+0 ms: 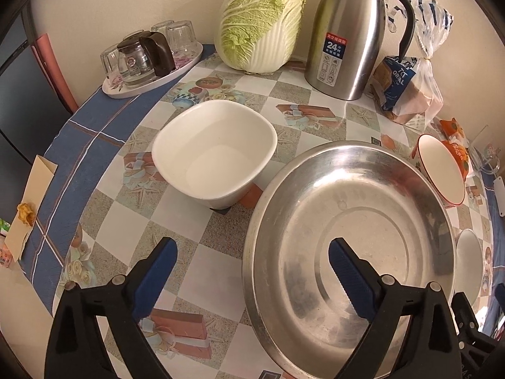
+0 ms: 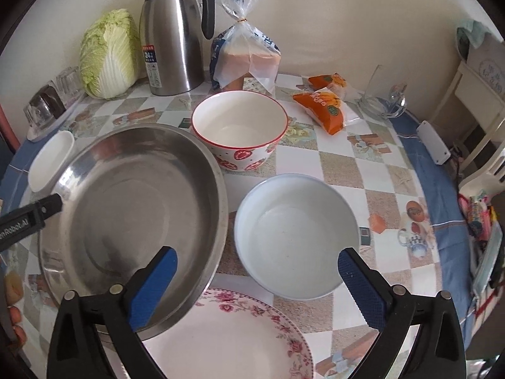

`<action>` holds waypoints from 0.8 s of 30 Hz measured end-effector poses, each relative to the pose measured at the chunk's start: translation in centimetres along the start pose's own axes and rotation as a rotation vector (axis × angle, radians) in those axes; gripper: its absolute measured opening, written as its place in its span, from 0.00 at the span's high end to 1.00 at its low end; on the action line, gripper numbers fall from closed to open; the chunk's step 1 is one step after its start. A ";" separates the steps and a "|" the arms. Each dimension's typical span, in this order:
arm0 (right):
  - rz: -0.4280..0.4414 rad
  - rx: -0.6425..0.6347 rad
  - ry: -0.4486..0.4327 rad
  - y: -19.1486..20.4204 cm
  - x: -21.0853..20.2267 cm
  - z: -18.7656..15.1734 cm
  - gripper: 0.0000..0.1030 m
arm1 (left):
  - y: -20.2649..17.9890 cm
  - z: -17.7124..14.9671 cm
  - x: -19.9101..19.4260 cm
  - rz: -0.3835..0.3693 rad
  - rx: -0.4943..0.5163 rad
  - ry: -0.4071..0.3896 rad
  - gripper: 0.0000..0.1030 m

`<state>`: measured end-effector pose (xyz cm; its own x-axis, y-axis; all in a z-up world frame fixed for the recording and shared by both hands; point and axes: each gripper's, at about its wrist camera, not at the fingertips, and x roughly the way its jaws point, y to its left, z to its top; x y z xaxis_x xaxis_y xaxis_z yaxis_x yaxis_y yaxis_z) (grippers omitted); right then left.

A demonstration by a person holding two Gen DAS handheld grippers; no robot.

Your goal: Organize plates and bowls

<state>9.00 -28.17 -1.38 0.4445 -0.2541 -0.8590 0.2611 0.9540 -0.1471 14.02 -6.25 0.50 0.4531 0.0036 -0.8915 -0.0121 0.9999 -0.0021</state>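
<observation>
A wide steel pan (image 2: 132, 208) sits near the front of a round table (image 1: 221, 237) covered in a checked, picture-printed cloth, its near rim overlapping a flower-edged plate (image 2: 233, 341) at the table's edge. Just beside the pan on the right stands a pale blue bowl (image 2: 296, 237); behind them, touching the pan's far rim, is a red-rimmed bowl with strawberry prints (image 2: 240, 132). A squarish white bowl (image 1: 214, 154) stands just left of the pan.

The left gripper (image 1: 252, 271) hangs over the pan's left rim with its blue-padded fingers spread wide, one over the cloth, the other over the pan's inside, pinching nothing. The right gripper (image 2: 257, 281) hangs with fingers equally wide apart, one over the pan's right rim, the other at the blue bowl's near edge; neither pad presses on anything.

Along the wall stand a cabbage (image 1: 262, 22), a steel flask with a black handle (image 1: 353, 34) and a bagged loaf of bread (image 2: 246, 53). A tray with upturned glasses and a small glass teapot (image 1: 151, 63) sits at far left. Orange snack packets (image 2: 322, 110) lie at right.
</observation>
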 end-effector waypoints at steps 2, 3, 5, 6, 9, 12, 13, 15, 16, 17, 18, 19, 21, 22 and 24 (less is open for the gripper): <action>-0.070 -0.046 -0.001 0.4 -0.3 -0.1 0.00 | 0.1 -0.1 -0.2 0.008 -0.005 -0.003 0.06; -0.096 -0.062 -0.003 0.6 -0.6 -0.2 0.00 | 0.1 -0.1 -0.3 0.014 -0.004 -0.007 0.06; -0.143 -0.087 -0.012 0.8 -1.1 -0.2 0.00 | -0.1 -0.2 -0.7 0.035 0.007 -0.016 0.06; -0.163 -0.100 -0.014 1.0 -1.4 -0.2 0.00 | -0.2 -0.3 -0.9 0.043 0.012 -0.021 0.06; -0.196 -0.135 -0.035 1.7 -2.6 -0.4 0.00 | -0.5 -0.5 -1.6 0.038 0.028 -0.036 0.06; -0.214 -0.176 -0.041 2.6 -3.5 -0.5 0.00 | -1.0 -0.8 -2.3 0.029 0.046 -0.047 0.06; -0.224 -0.189 -0.043 2.8 -3.8 -0.6 0.00 | -1.1 -0.9 -2.6 0.029 0.051 -0.051 0.06; -0.234 -0.216 -0.042 3.3 -4.3 -0.9 0.00 | -1.4 -1.2 -3.2 0.028 0.059 -0.058 0.06; -0.235 -0.232 -0.042 3.6 -4.5 -1.0 0.00 | -1.6 -1.3 -3.4 0.028 0.062 -0.059 0.06; -0.233 -0.248 -0.045 3.8 -4.8 -1.2 0.00 | -1.9 -1.5 -3.7 0.029 0.065 -0.061 0.06; -0.225 -0.261 -0.046 4.0 -5.0 -1.3 0.00 | -2.2 -1.7 -4.0 0.030 0.068 -0.066 0.06; -0.215 -0.270 -0.050 4.2 -5.2 -1.3 0.00 | -2.4 -1.8 -4.3 0.029 0.071 -0.073 0.06; -0.197 -0.279 -0.065 4.5 -5.9 -1.5 0.00 | -3.1 -2.2 -5.0 0.019 0.081 -0.081 0.06; -0.192 -0.282 -0.075 4.5 -6.3 -1.6 0.00 | -3.4 -2.4 -5.3 0.015 0.084 -0.086 0.06; -0.190 -0.282 -0.092 4.3 -6.9 -1.7 0.00 | -3.9 -2.7 -5.9 0.015 0.086 -0.102 0.06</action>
<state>5.61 -22.00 3.11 0.4891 -0.4327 -0.7573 0.1055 0.8912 -0.4411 9.03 -10.23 4.55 0.5419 0.0154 -0.8403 0.0547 0.9971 0.0536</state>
